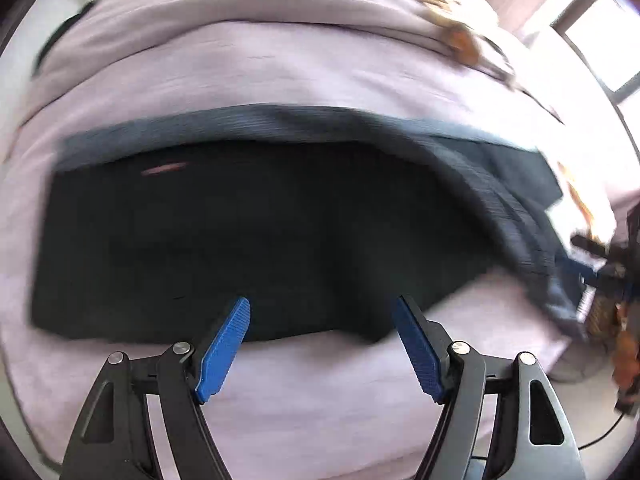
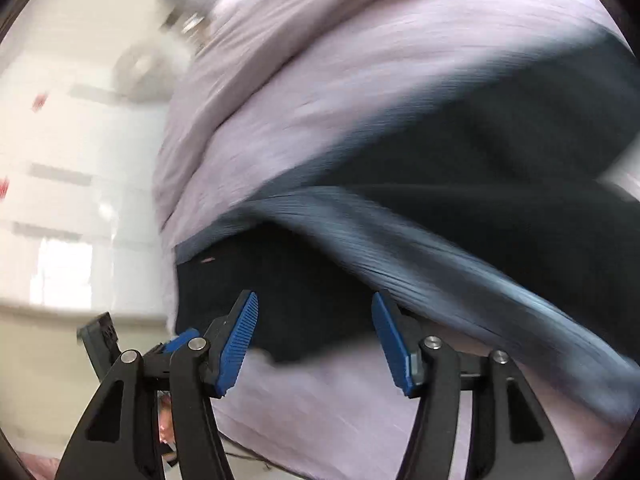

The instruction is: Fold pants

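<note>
Dark pants [image 1: 256, 236] lie spread on a pale lilac bed sheet [image 1: 248, 76], with a ribbed grey-blue waistband [image 1: 280, 120] along their far edge. My left gripper [image 1: 322, 308] is open and empty, its blue fingertips just above the pants' near edge. In the right wrist view the same pants [image 2: 460, 152] show with the ribbed waistband [image 2: 420, 248] folded across them. My right gripper [image 2: 314, 304] is open and empty, hovering over a dark corner of the pants. Both views are motion-blurred.
A brown patterned item [image 1: 448, 20] lies at the far right of the bed. A window [image 1: 600, 40] is beyond it. The other gripper [image 1: 600, 268] shows at the right edge. A white wall or cabinet [image 2: 72, 160] stands left of the bed.
</note>
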Motion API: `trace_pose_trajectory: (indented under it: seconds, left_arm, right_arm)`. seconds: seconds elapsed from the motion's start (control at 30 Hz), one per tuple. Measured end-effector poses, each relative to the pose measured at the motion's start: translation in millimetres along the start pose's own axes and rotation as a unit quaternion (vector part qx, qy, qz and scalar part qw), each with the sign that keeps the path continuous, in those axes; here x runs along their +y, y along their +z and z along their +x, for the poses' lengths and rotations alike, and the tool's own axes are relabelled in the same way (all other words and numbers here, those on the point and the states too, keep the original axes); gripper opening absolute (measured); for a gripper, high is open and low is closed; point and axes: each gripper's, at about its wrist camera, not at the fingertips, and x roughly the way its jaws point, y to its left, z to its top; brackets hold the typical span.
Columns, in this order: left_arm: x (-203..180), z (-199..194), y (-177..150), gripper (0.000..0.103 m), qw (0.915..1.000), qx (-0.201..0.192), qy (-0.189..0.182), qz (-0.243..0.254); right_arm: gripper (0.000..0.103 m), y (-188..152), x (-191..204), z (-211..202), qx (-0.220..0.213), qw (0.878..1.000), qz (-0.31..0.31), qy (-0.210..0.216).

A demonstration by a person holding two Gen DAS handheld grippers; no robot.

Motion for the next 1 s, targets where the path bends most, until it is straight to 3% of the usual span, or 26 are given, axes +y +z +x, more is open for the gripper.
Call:
trace_pose_trajectory:
  seconds: [0.1, 0.23, 0.27, 0.37, 0.47, 0.6, 0.63, 0.67, 0.7, 0.77, 0.87, 1.0]
  left_arm:
    - [-71.3, 27.0, 12.5, 0.075, 0.9983, 0.022, -0.050, 0.017]
    - [-130.0, 57.9, 24.5, 0.075, 0.9946, 0.050, -0.088, -0.019]
    - [-140.9, 63.2, 25.8, 0.075, 0.9942, 0.053, -0.090, -0.026]
    - [-173.4, 88.2, 29.0, 0.075, 0.9926, 0.075, -0.089, -0.035]
    - [-191.3, 106.5, 25.2, 0.075, 0.9929, 0.091, -0.067, -0.037]
    - [-201.0, 117.3, 13.6, 0.075, 0.9921, 0.101, -0.047, -0.056]
    - [-205.5, 119.8, 11.6, 0.075, 0.9922, 0.100, -0.043, -0.060]
    - [-206.5, 120.4, 11.8, 0.075, 0.9922, 0.100, -0.040, -0.064]
    - [-207.7, 120.0, 13.4, 0.075, 0.9922, 0.097, -0.037, -0.069]
    - [-211.9, 113.0, 19.6, 0.075, 0.9929, 0.081, -0.044, -0.076]
    - [-218.2, 97.9, 39.8, 0.075, 0.9938, 0.056, -0.050, -0.082]
    - [-224.3, 75.8, 87.0, 0.075, 0.9970, -0.008, -0.033, -0.069]
  right_arm:
    - [0.064, -27.7, -78.7, -64.7, -0.021, 0.996, 0.074, -0.034]
    - [0.064, -63.3, -161.4, -122.6, -0.024, 0.988, 0.122, -0.096]
    - [0.064, -67.9, -172.6, -133.6, -0.019, 0.987, 0.099, -0.122]
    - [0.064, -73.1, -168.9, -146.5, 0.012, 0.978, -0.061, -0.198]
    - [0.064, -79.9, -164.6, -131.3, 0.060, 0.958, -0.184, -0.213]
    - [0.062, -83.0, -175.7, -110.6, 0.091, 0.937, -0.257, -0.219]
    - [0.055, -82.5, -178.1, -106.6, 0.097, 0.935, -0.267, -0.214]
    - [0.025, -82.0, -180.7, -104.0, 0.104, 0.931, -0.279, -0.211]
    - [0.005, -77.7, -181.9, -103.4, 0.113, 0.930, -0.286, -0.201]
    - [0.005, -61.0, -181.5, -115.8, 0.102, 0.942, -0.268, -0.174]
    - [0.005, -14.2, -172.7, -146.9, 0.053, 0.951, -0.259, -0.158]
    - [0.005, 74.9, -157.2, -175.4, -0.016, 0.944, -0.287, -0.164]
